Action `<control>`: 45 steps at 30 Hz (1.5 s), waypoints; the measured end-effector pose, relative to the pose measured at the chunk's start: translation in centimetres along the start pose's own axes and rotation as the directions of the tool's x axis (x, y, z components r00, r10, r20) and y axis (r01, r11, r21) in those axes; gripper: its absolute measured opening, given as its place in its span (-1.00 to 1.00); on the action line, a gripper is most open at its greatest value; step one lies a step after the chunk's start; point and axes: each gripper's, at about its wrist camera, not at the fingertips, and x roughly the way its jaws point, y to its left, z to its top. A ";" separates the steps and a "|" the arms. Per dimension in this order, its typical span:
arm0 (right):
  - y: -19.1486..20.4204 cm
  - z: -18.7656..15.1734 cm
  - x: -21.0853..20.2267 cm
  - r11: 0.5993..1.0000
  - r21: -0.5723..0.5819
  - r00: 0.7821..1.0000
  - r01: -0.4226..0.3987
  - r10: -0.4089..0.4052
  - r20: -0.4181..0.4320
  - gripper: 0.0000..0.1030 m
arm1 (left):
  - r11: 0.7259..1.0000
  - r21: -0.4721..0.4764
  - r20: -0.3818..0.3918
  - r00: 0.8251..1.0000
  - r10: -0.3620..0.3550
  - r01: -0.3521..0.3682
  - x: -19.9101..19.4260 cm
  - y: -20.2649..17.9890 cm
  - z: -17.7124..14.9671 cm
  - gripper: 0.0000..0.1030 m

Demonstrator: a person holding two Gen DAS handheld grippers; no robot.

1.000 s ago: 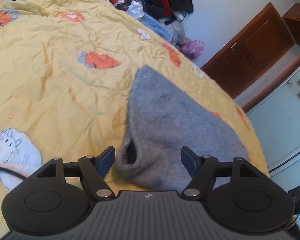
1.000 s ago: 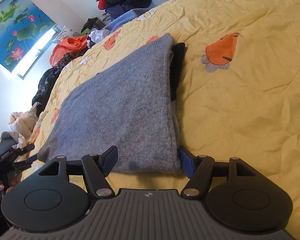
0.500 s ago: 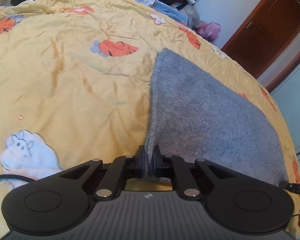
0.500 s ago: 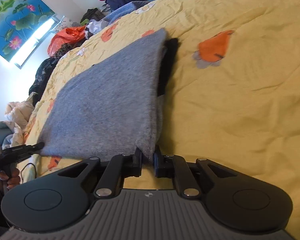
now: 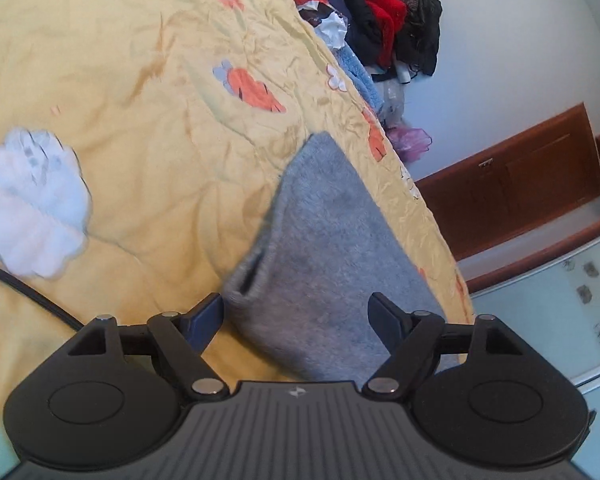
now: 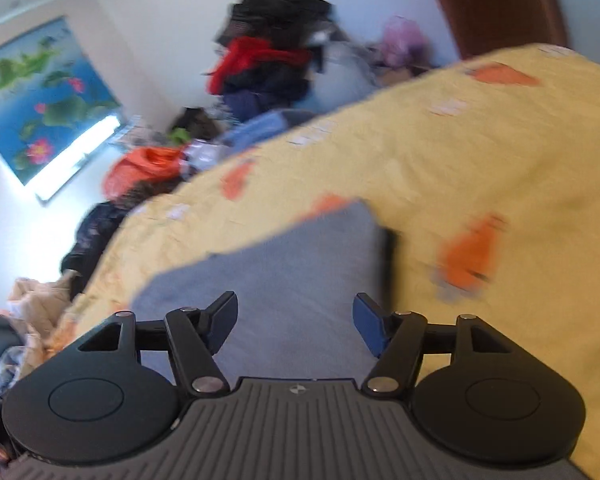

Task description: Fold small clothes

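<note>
We see the grey knit garment [image 5: 324, 264] lying folded on the yellow printed bedspread [image 5: 140, 140], near the edge of the bed. Our left gripper [image 5: 298, 318] hangs over the garment's near corner with its jaws spread wide, holding nothing; the layered corner shows a dark slit between its folds just beside the left fingertip. Our right gripper [image 6: 296, 322] is likewise released, its two fingers parted above the flat grey garment [image 6: 292, 276], and the right wrist view is blurred. A dark strip of cloth [image 6: 389, 256] peeks out along the garment's right edge. An orange carrot print [image 5: 252, 90] lies on the bedspread beyond the garment, and a white sheep print [image 5: 32, 208] to the garment's left. Past the far end of the bedspread we see a heap of loose clothes [image 5: 380, 32], red, black and blue. No containers are in view.
</note>
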 end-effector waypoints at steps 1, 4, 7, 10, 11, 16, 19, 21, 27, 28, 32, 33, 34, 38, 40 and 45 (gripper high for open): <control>2.0 0.4 2.0 0.999 -0.029 1.000 -0.028 0.028 -0.012 0.22 | 1.000 -0.016 0.008 1.000 0.011 -0.011 0.4 -0.1 -0.3 0.54; 7.4 0.4 8.4 0.985 -0.105 0.988 -0.135 0.126 -0.093 0.12 | 0.998 -0.065 0.070 0.997 0.017 -0.012 1.2 -0.1 -0.6 0.53; 9.6 0.2 15.3 0.982 0.032 0.945 -0.187 0.189 -0.269 0.10 | 0.992 -0.126 0.112 0.994 0.011 0.003 1.6 0.3 -0.2 0.51; 11.0 -1.6 19.7 0.965 0.175 0.879 -0.196 0.252 -0.405 0.10 | 0.992 -0.123 0.123 0.992 0.017 -0.002 2.0 0.1 0.1 0.51; 11.3 -2.1 20.4 0.967 0.174 0.871 -0.185 0.243 -0.427 0.09 | 0.994 -0.112 0.123 0.992 0.020 -0.006 2.1 0.0 0.1 0.44; 11.8 -3.7 20.2 0.985 0.037 0.891 -0.166 0.166 -0.423 -0.58 | 0.991 -0.128 0.076 0.996 0.035 -0.025 3.6 0.5 0.2 -0.51; 10.5 -2.7 19.5 0.978 0.132 0.883 -0.160 0.202 -0.424 -0.38 | 0.991 -0.129 0.067 0.997 0.035 -0.026 4.0 0.2 0.2 -0.52; 10.0 -2.2 18.7 0.965 0.197 0.890 -0.172 0.237 -0.389 -0.20 | 0.991 -0.124 0.065 0.997 0.050 -0.042 4.1 0.0 0.1 -0.61; 8.7 -3.2 20.2 0.936 0.310 0.865 -0.168 0.291 -0.409 -0.29 | 0.989 -0.079 0.065 0.989 0.133 -0.127 4.0 -0.8 0.1 -0.81; 8.3 -3.1 20.3 0.920 0.351 0.858 -0.173 0.316 -0.405 -0.19 | 0.988 -0.068 0.067 0.988 0.142 -0.137 3.9 -1.1 0.2 -0.82; 7.6 -2.7 19.7 0.852 0.460 0.824 -0.251 0.437 -0.361 0.38 | 0.989 -0.029 0.077 0.986 0.145 -0.143 3.8 -2.9 0.4 -0.85; 7.7 -2.5 19.6 0.848 0.461 0.820 -0.260 0.447 -0.359 0.46 | 0.991 -0.001 0.084 0.987 0.135 -0.135 3.7 -4.0 0.4 -0.86; 7.8 -2.4 19.5 0.846 0.462 0.817 -0.265 0.452 -0.359 0.50 | 0.991 0.046 0.093 0.988 0.121 -0.126 3.6 -5.2 0.2 -0.86; 7.6 -2.0 19.7 0.827 0.478 0.793 -0.296 0.491 -0.360 0.55 | 0.864 0.484 0.107 0.990 0.095 -0.135 4.9 -12.9 -4.2 -0.86; 7.5 -1.7 20.0 0.825 0.479 0.784 -0.300 0.499 -0.369 0.55 | 0.777 0.613 0.076 0.990 0.121 -0.142 6.7 -14.4 -7.2 -0.85; 7.3 -1.3 20.0 0.829 0.461 0.780 -0.316 0.504 -0.371 0.56 | 0.791 0.595 0.002 0.984 0.176 -0.143 8.7 -12.6 -8.4 -0.85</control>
